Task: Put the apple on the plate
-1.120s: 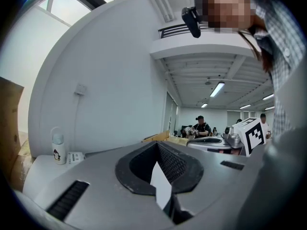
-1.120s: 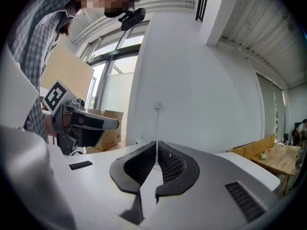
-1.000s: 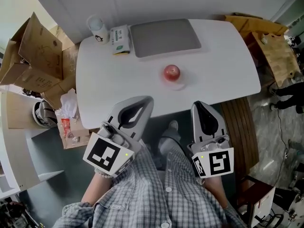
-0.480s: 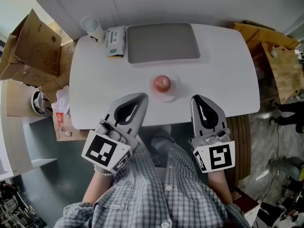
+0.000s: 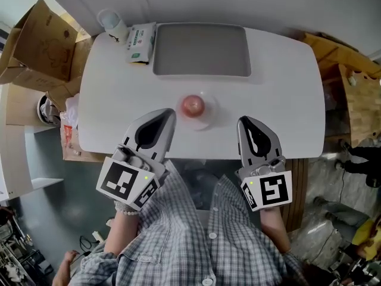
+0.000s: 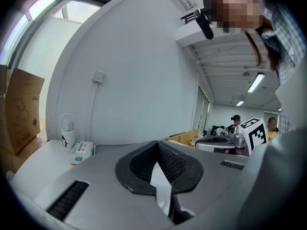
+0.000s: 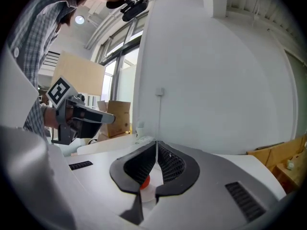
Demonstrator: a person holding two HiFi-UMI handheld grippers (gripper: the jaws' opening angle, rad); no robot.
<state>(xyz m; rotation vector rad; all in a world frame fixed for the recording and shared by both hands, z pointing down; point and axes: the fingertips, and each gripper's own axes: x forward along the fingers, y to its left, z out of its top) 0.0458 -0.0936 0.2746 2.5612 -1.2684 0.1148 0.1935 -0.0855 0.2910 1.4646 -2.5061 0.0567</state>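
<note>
1. We see a white table (image 5: 286, 100) with rounded corners filling most of the head view; its near edge runs just ahead of the person's checked shirt (image 5: 196, 237).
2. Brown cardboard boxes (image 5: 36, 43) stand on the floor off the table's left edge.
3. A flat grey mat (image 5: 201, 49) lies along the far edge, about midway between the far corners.
4. The left gripper (image 5: 169, 113) reaches over the near edge, left of the middle. Its jaws are pressed together at the tips with nothing between them, and its marker cube sits back over the person's wrist.
5. The right gripper (image 5: 243, 121) reaches over the near edge, right of the middle. We read its jaws as closed too, tips meeting and nothing gripped; in its own view a sliver of red shows through the gap behind the pads, well beyond them.
6. A white and green packet (image 5: 139, 42) lies near the far-left corner, just beside the mat's left side.
7. A pale bottle (image 5: 112, 24) stands upright at the far-left corner, just left of the packet.
8. A small, clear-looking plate (image 5: 207, 119) rests nearer the near edge than the far one, between the two grippers' tips and apart from both.
9. The red apple (image 5: 193, 105) sits on the plate, towards its left rim, closer to the left gripper than to the right.
</note>
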